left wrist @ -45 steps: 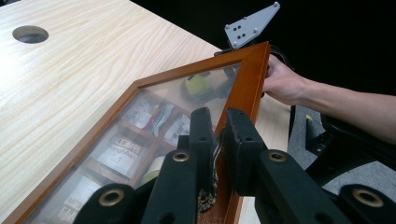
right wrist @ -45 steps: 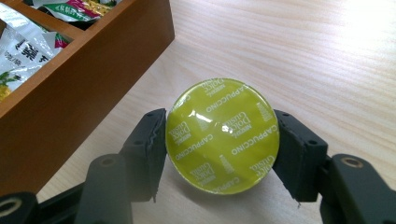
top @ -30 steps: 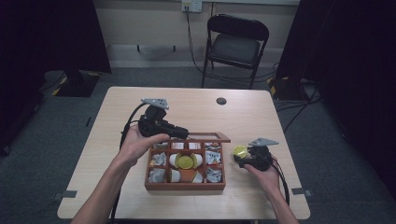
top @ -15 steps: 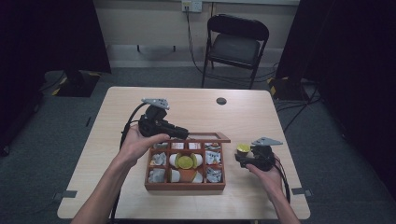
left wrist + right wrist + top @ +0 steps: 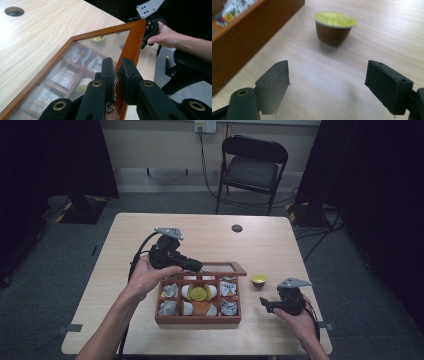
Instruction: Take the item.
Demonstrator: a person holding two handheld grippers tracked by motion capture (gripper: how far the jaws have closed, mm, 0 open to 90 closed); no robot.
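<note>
A small brown capsule with a yellow-green foil top stood upright on the pale wooden table, foil facing up and its narrower base down, so its axis ran vertically. In the high view the capsule sat just to the right of a compartmented wooden box, apart from the box wall and not touching it.

The right gripper was low over the table short of the capsule, its jaws spread wide with bare tabletop between them; nothing was held. From above, the right gripper lay near the table's front right, the capsule beyond it and toward the box.

The box's long axis ran left to right across the table. Its compartments held packets and white capsules, with a yellow-topped one in the middle. A glass-paned lid in a wooden frame was tilted up from the back edge of the box. The left gripper had its jaws pinched on the lid's frame rail, holding it raised; from above, the left gripper sat at the box's rear left corner.

A round hole pierced the table farther back, and a folding chair stood beyond the table.
</note>
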